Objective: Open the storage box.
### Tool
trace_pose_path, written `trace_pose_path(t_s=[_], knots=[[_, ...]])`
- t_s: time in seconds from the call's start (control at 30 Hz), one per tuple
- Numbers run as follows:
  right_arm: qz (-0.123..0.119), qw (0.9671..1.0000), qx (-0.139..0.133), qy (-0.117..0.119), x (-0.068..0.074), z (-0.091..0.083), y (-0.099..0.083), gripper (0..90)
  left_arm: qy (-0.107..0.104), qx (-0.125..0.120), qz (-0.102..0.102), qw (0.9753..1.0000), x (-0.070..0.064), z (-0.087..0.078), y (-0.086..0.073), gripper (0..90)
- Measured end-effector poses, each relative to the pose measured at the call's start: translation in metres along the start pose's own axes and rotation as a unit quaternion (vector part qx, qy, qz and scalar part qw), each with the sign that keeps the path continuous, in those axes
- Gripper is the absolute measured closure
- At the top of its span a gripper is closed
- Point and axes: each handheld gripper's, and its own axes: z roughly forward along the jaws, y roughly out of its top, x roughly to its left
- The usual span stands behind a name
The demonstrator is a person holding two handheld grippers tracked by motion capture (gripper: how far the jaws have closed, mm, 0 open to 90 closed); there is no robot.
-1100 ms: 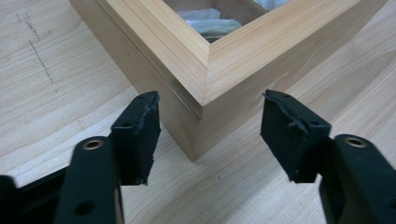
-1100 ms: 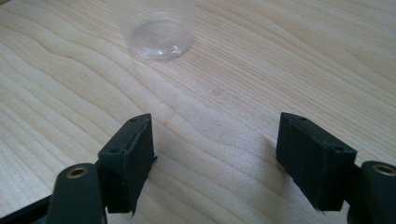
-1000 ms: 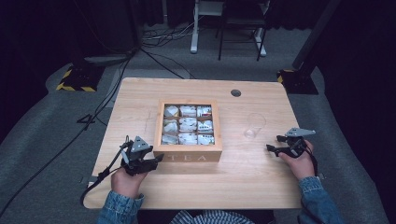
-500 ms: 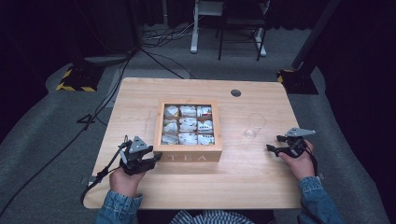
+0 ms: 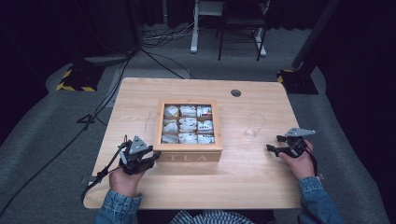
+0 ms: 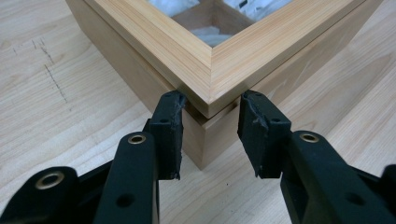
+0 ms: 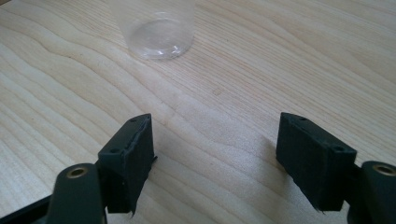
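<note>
Left gripper point(image 6: 210, 135) jaws straddle the tea box point(image 5: 189, 151) near-left corner, spread, not clamped; box contents cut off. Right gripper point(image 7: 215, 158) wide open near the right tabletop edge, clear cup point(image 7: 156, 28) ahead, top cropped.

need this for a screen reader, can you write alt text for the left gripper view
The left gripper, fingers apart, straddles the near corner of a wooden tea box, one finger on each side of the corner. Through the box's framed top, white packets show in compartments. The box stands on a pale wood table.
</note>
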Motion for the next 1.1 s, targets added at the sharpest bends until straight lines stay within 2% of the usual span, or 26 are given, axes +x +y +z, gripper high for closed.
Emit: trace_pose_path(t_s=[0.13,0.4,0.53,0.7,0.83,0.93,1.1], knots=[[0.000,1.0000,0.000,0.000,0.000,0.000,0.000,27.7,0.000,-0.017,-0.005,0.9998,0.001,-0.005,0.004,60.4],[0.001,1.0000,0.000,-0.001,0.000,0.001,0.000,27.7,-0.010,-0.024,-0.009,0.9996,0.005,-0.010,0.013,59.9],[0.001,1.0000,0.000,-0.002,0.000,0.001,0.001,27.7,0.000,-0.018,0.003,0.9998,0.006,-0.013,0.021,57.0],[0.001,1.0000,0.000,-0.002,0.000,0.001,0.001,27.7,-0.004,-0.031,-0.003,0.9995,0.010,-0.015,0.027,54.8],[0.001,1.0000,0.000,-0.002,0.000,0.001,0.001,27.7,0.016,-0.034,0.011,0.9992,0.010,-0.017,0.037,53.1],[0.001,1.0000,0.000,-0.002,0.000,0.001,0.001,27.7,0.014,-0.045,0.006,0.9989,0.013,-0.019,0.043,51.3],[0.004,1.0000,-0.001,-0.002,0.000,0.001,0.001,27.7,0.019,-0.047,0.007,0.9987,0.020,-0.021,0.054,49.1]])
